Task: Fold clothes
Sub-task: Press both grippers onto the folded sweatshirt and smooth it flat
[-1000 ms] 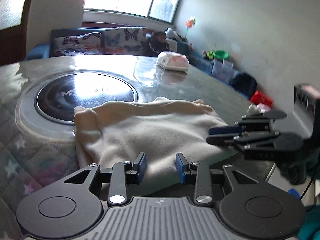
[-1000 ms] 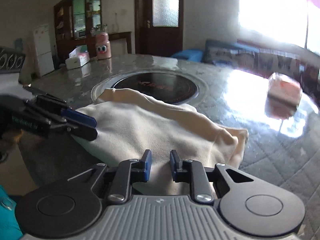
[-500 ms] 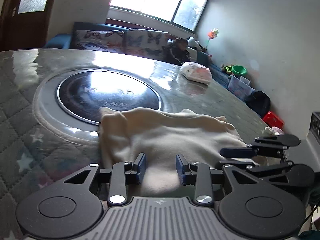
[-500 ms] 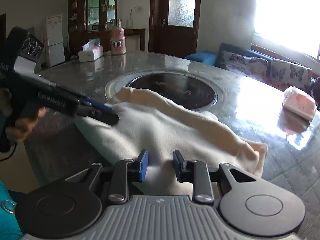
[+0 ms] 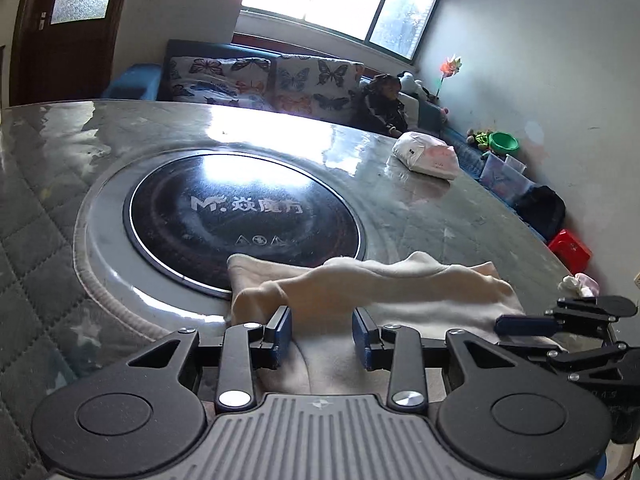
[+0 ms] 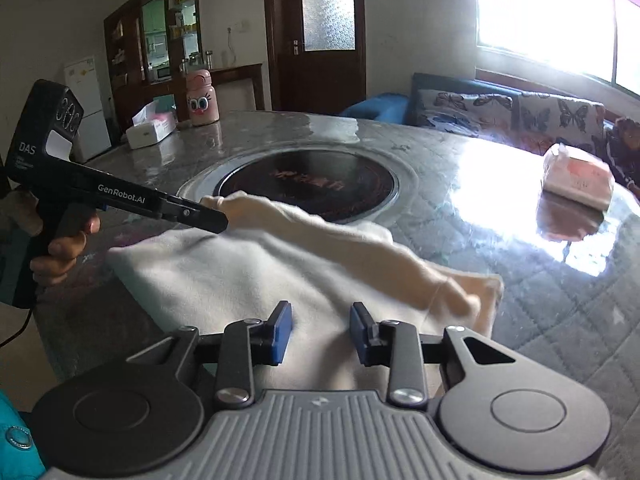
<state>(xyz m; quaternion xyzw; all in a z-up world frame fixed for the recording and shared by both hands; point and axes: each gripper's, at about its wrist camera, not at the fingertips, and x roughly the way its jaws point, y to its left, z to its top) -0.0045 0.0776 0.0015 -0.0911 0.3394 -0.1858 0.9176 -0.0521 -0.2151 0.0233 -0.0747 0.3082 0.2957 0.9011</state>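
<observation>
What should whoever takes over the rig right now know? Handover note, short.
Left hand-held gripper: open, cloth lying between its pads, not pinched, at the near-left part of the garment.
Right hand-held gripper: jaws have just been opening; open now, cloth beneath them, nothing gripped.
Cream fleece garment: on the grey quilted table cover, its far edge lapping onto the round black glass cooktop. A rolled fold runs along its far side.
Done: one fold appears laid over.
Left: smooth it, then likely fold again. Whether it is finished I cannot tell.
</observation>
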